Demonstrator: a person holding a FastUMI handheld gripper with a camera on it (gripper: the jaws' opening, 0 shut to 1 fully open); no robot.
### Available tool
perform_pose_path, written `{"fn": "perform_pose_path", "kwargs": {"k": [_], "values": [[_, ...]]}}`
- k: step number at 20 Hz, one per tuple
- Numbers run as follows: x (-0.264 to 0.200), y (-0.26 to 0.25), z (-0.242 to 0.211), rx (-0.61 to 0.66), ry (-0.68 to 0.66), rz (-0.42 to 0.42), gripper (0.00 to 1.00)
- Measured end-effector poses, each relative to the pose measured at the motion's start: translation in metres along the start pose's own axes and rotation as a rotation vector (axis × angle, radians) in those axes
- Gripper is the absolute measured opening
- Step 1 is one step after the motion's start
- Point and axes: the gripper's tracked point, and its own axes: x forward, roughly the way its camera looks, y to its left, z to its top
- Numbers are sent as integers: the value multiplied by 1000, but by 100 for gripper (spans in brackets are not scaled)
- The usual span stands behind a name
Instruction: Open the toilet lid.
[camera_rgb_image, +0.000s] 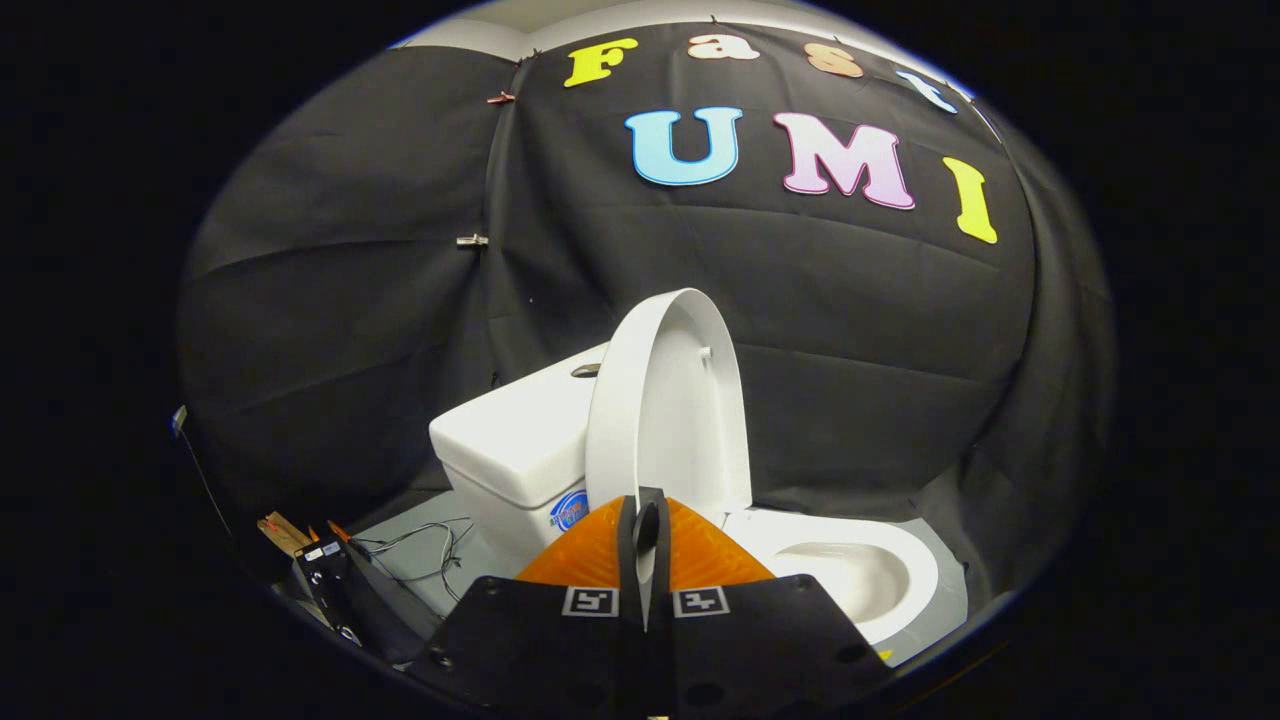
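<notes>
Pictured: toilet lid (668, 400) raised near upright beside the tank (520, 440), just beyond the tongs (645, 530), drawn narrow and apparently nipping its lower edge. Best finished by easing it gently back, then releasing without knocking the bowl (850, 570).

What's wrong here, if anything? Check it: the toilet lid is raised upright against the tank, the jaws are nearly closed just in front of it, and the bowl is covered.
One thing is wrong: the bowl is uncovered, its inside open to view beyond the gripper. The gripper view shows the lid upright by the tank, jaws nearly closed.
</notes>
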Motion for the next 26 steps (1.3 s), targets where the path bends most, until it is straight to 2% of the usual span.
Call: {"fn": "perform_pose_path", "kwargs": {"k": [5,6,7,8,10,14,22,26], "values": [[-2,2,0,1,11,2,6],[-3,3,-2,0,19,6,11],[-6,4,-2,-3,22,5,20],[-9,5,0,-3,17,6,23],[-21,4,13,5,-15,5,36],[-48,-6,52,11,-74,-10,100],[-182,-62,205,-33,-382,-142,99],[-252,-86,246,-64,-487,-239,99]]}}
